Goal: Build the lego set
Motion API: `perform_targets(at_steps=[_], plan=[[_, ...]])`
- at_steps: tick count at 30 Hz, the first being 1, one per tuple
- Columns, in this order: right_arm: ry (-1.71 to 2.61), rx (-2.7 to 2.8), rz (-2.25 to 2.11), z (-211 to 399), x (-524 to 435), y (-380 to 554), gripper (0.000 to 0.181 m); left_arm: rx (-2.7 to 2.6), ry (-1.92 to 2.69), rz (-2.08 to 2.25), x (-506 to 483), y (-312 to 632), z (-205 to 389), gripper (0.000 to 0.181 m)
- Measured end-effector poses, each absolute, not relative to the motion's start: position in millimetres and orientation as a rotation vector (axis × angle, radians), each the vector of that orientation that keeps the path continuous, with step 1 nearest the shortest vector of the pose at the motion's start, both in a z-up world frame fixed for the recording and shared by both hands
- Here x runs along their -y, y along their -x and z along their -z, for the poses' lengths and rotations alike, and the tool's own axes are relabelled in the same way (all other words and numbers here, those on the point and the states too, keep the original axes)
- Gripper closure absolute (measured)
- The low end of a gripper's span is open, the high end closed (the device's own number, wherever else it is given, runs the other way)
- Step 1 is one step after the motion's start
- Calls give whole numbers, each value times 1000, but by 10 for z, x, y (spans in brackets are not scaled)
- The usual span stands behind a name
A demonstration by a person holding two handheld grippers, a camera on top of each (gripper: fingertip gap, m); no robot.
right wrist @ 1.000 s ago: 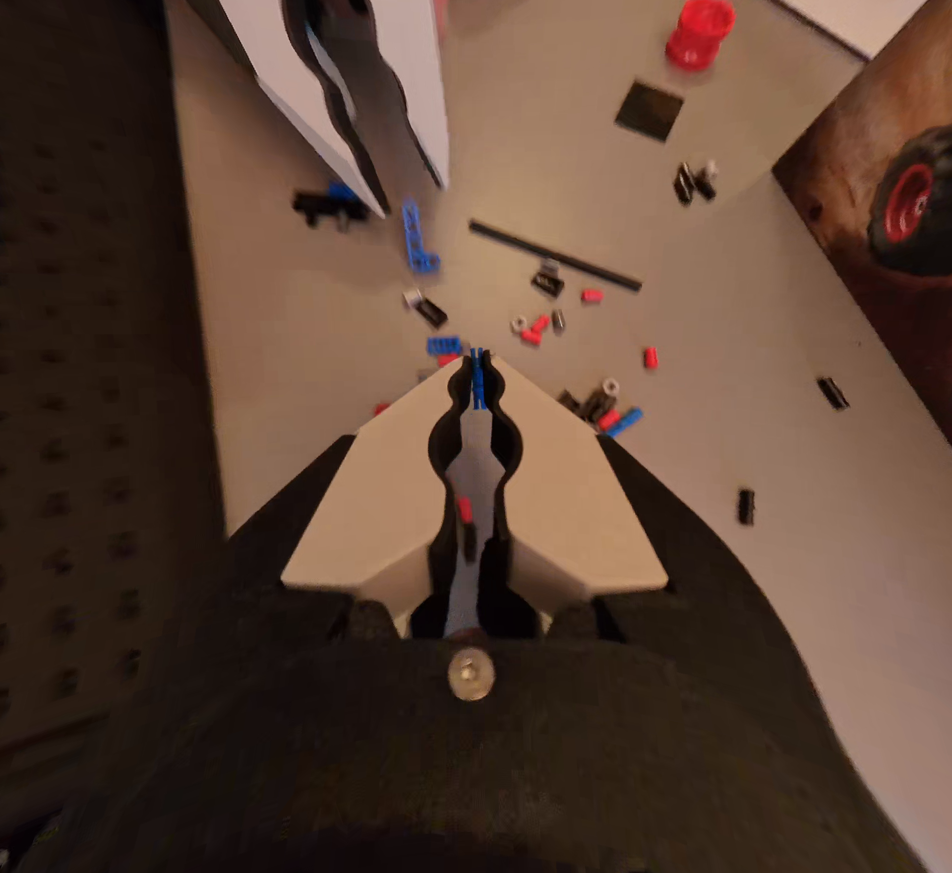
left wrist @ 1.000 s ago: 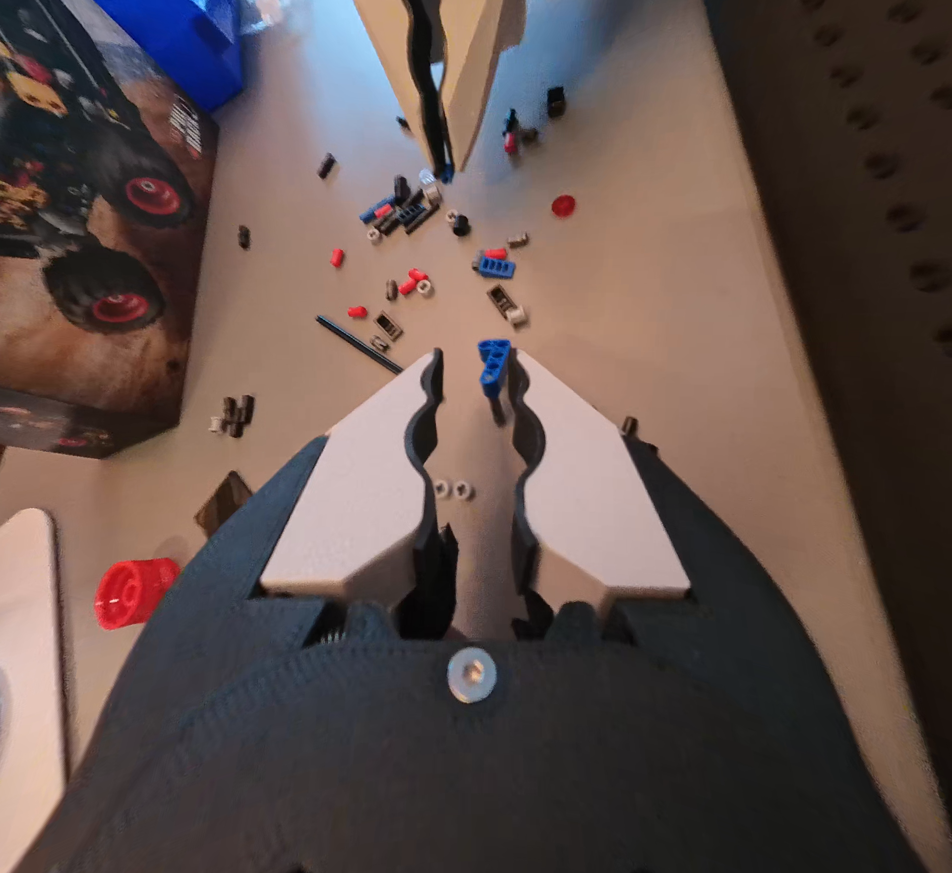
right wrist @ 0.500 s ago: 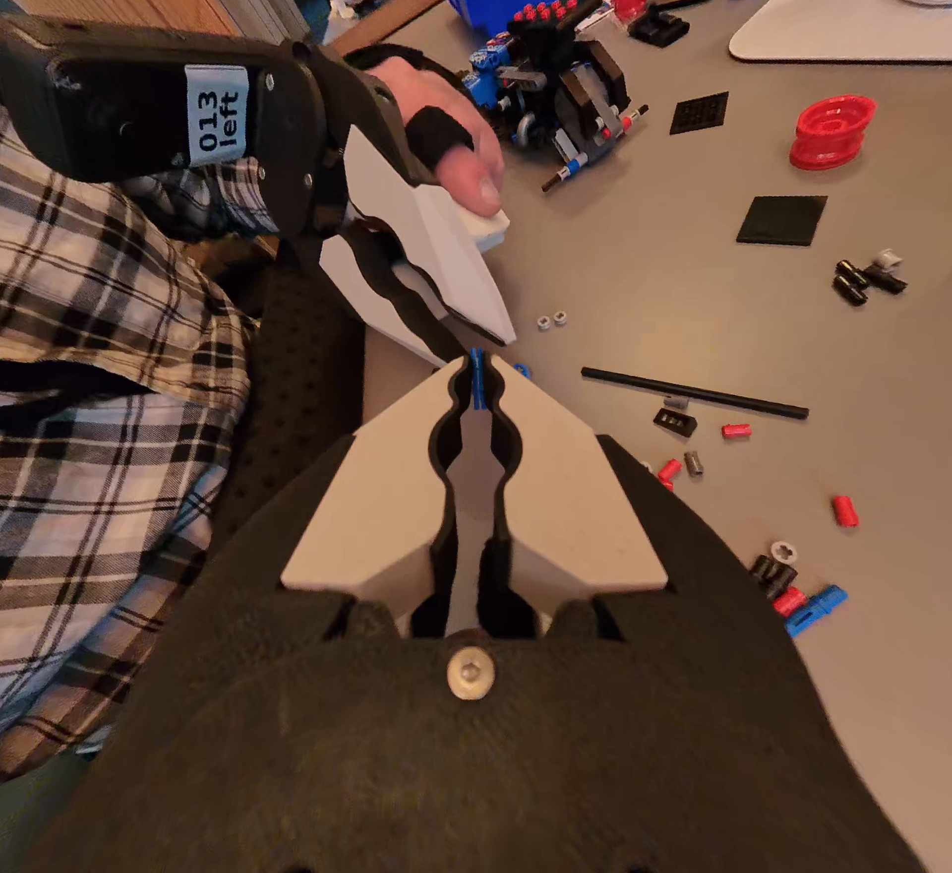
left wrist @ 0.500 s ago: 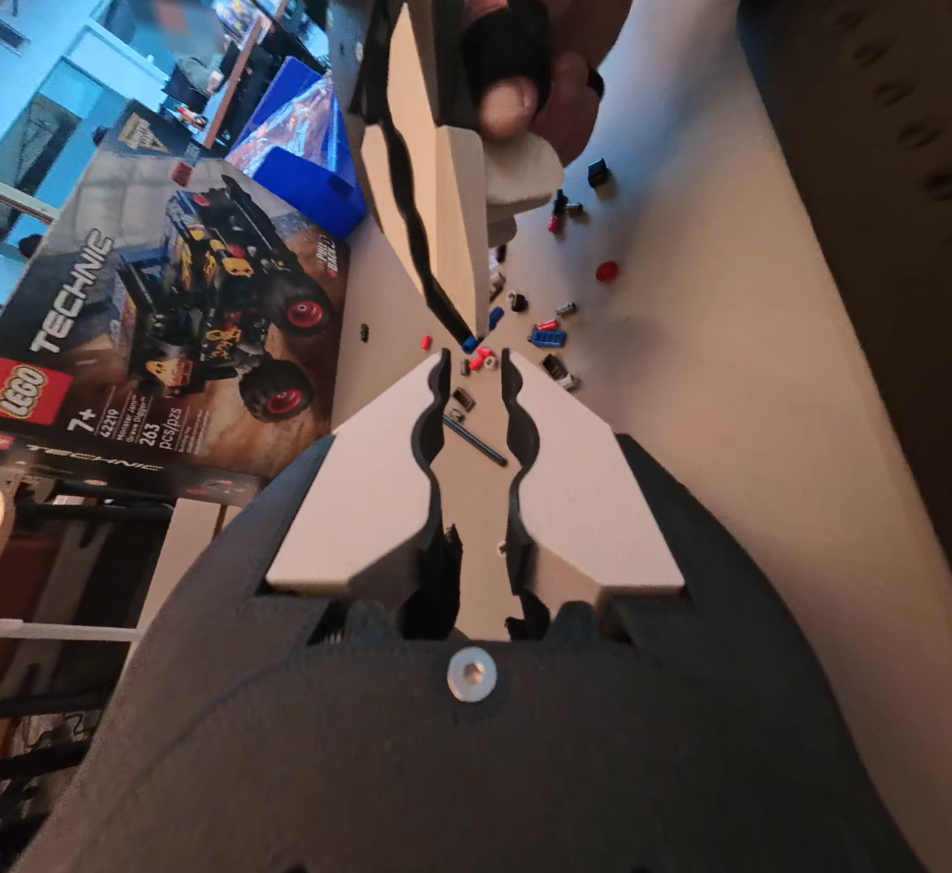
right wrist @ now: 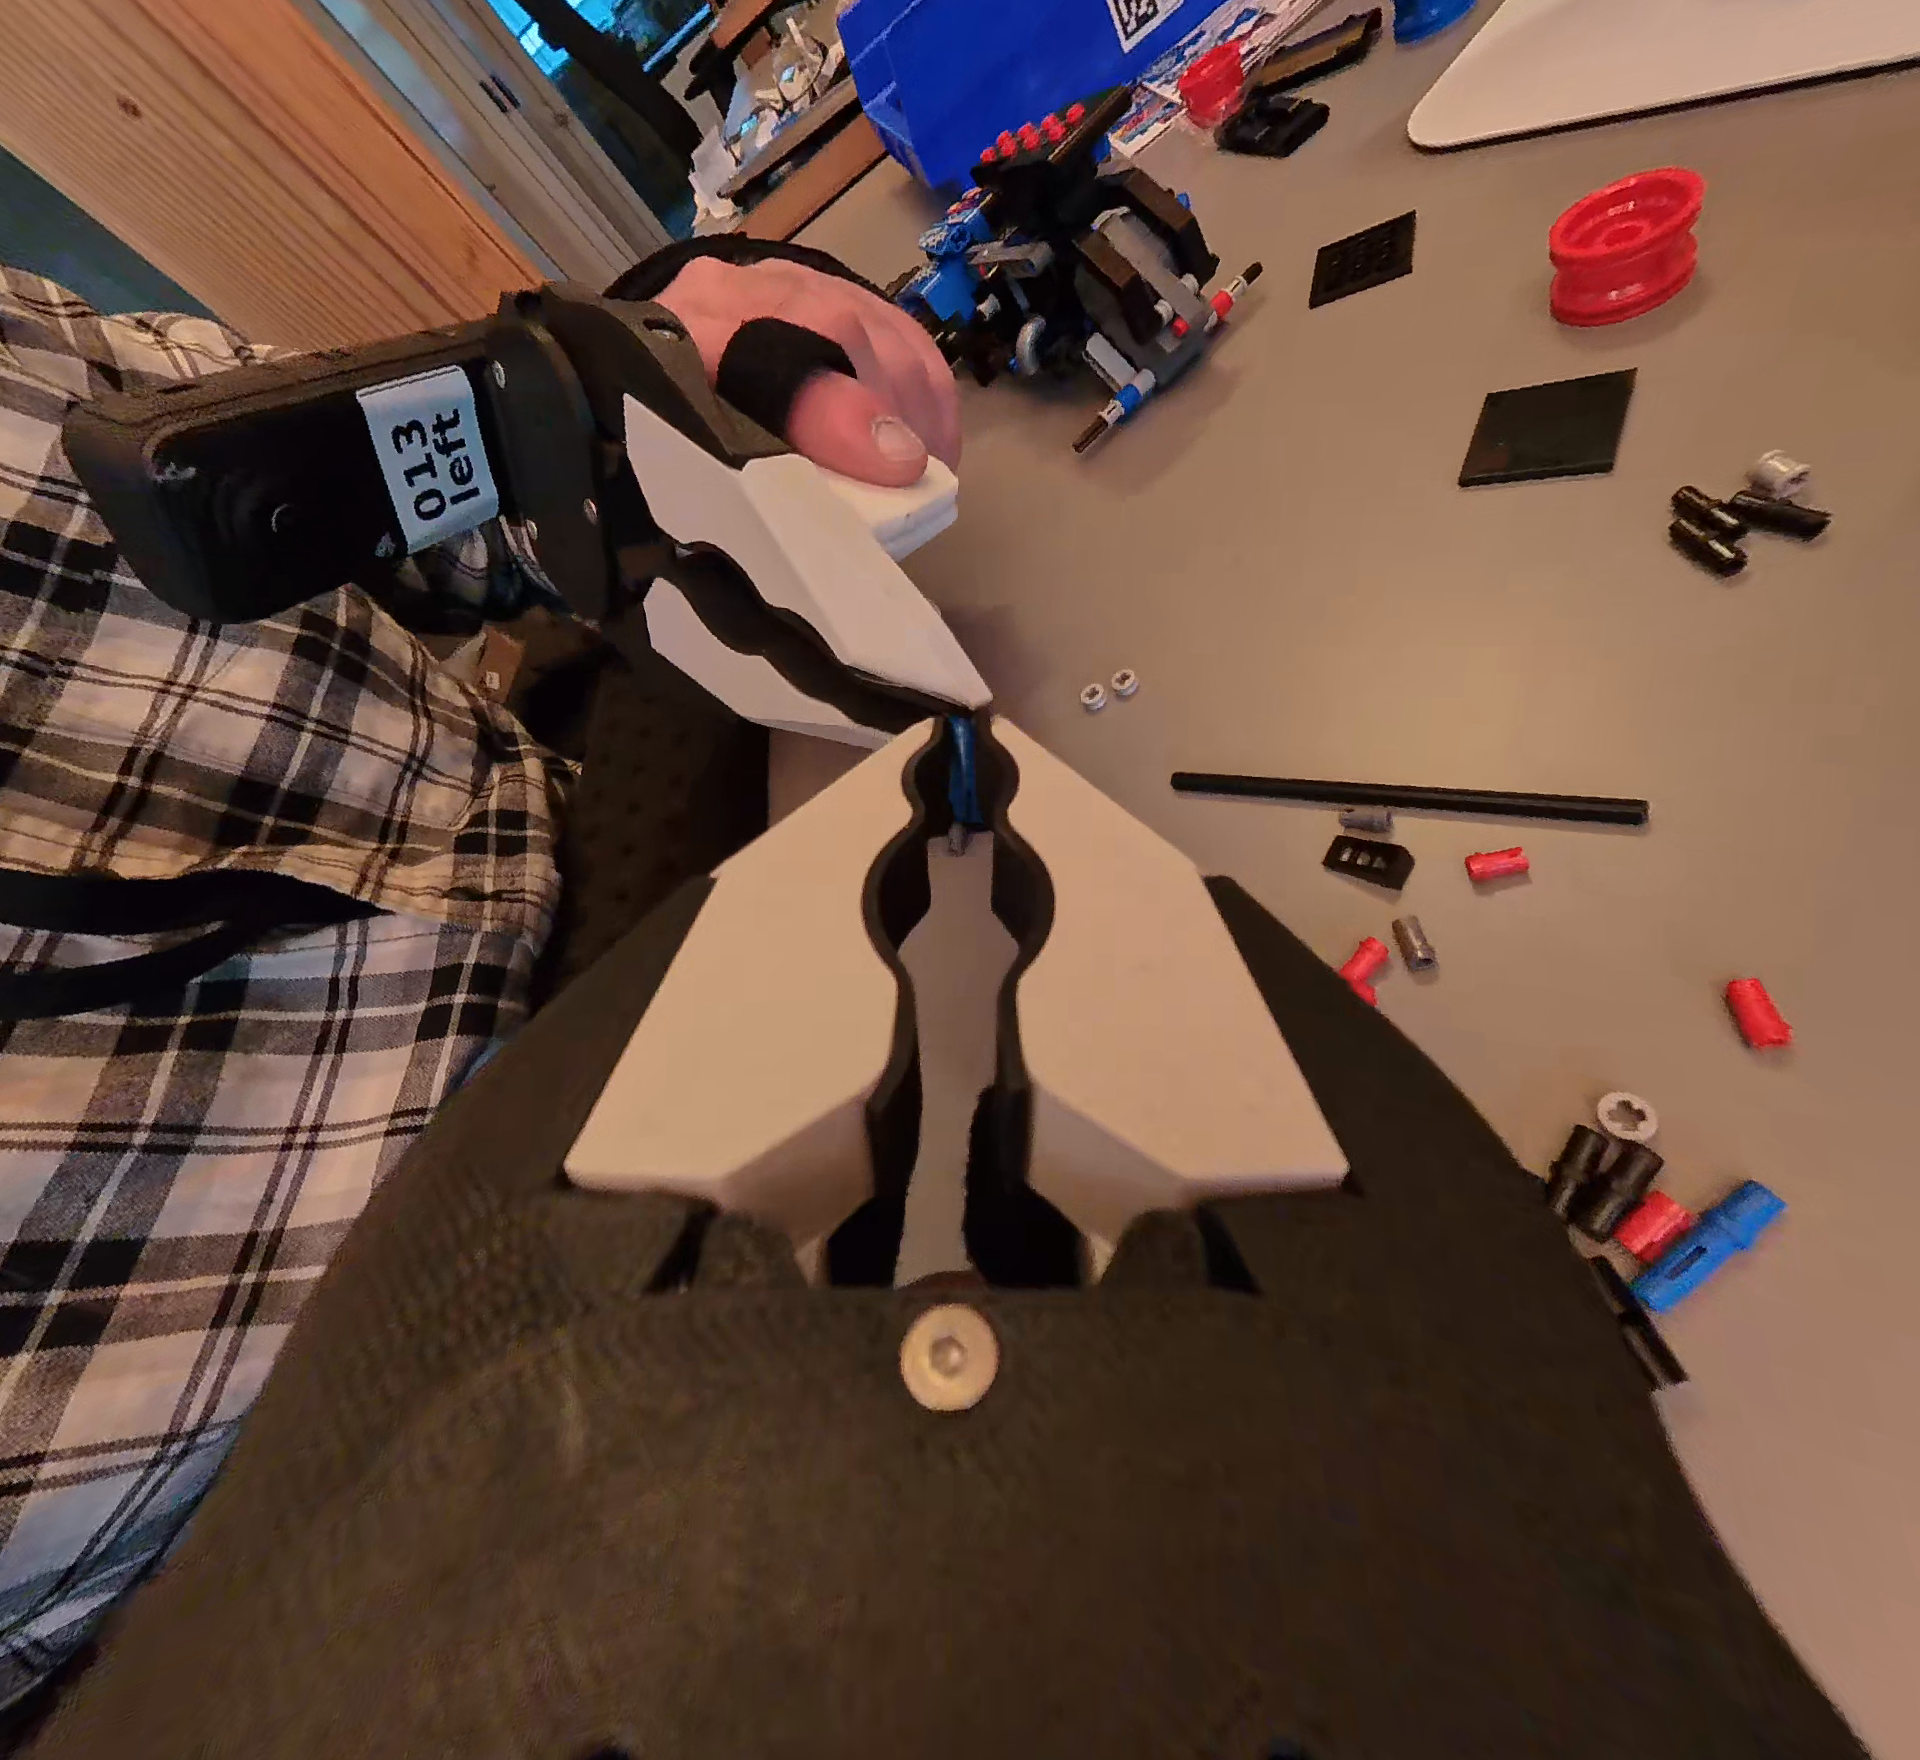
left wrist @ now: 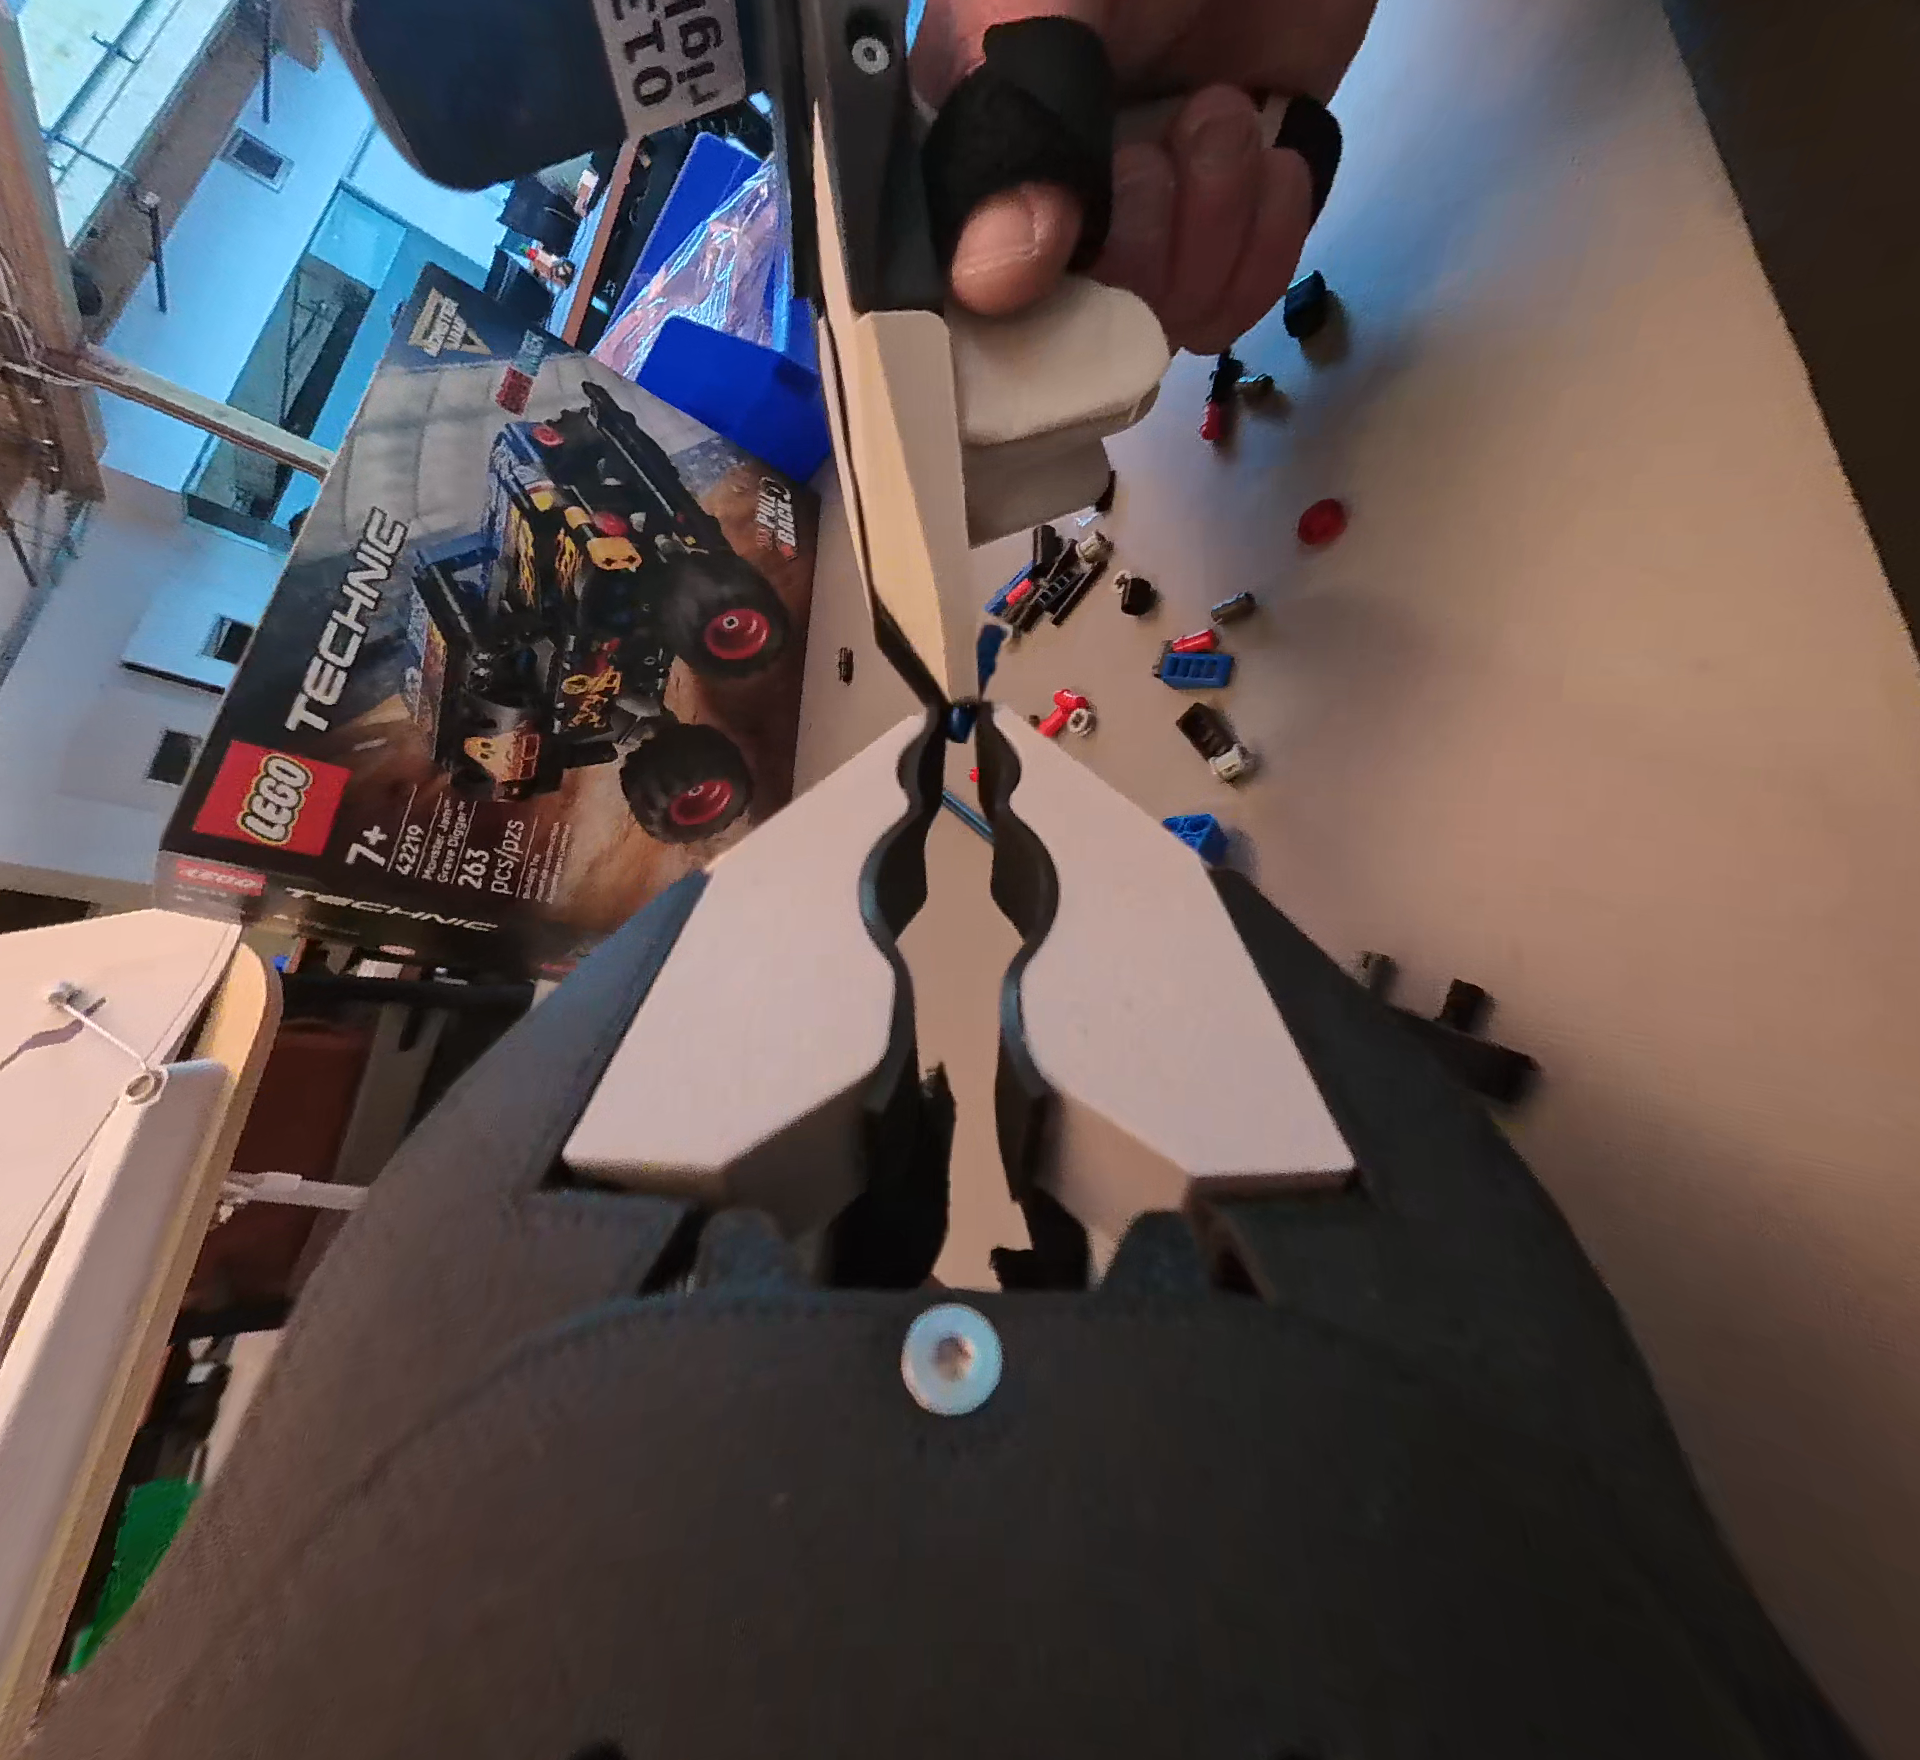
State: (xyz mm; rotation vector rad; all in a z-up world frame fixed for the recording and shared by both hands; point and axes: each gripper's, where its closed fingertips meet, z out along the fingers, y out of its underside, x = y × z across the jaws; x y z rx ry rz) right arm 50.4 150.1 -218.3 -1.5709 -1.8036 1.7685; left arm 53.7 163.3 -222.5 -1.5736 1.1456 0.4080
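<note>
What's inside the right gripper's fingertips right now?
A blue Lego piece is pinched in the right gripper, with a small grey bit just below. Its far end is hidden where the left gripper tips meet it.

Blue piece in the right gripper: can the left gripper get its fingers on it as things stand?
Probably yes. The blue piece sticks out of the right gripper, and the left gripper stands tip to tip with it, slightly open; nothing lies between them.
</note>
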Motion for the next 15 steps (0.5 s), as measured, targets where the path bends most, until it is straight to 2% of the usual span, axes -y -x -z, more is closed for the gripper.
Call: perform_targets(at_steps=[9,15], plan=[[1497,1810,-1683,2156,-1600,-559,171,-1082,1616,-332,-1644,-491,2200,179],[1466,1843,-1647,2176,-1544,-528,178,-1072,1619,-310,-1635,-503,2194,179]])
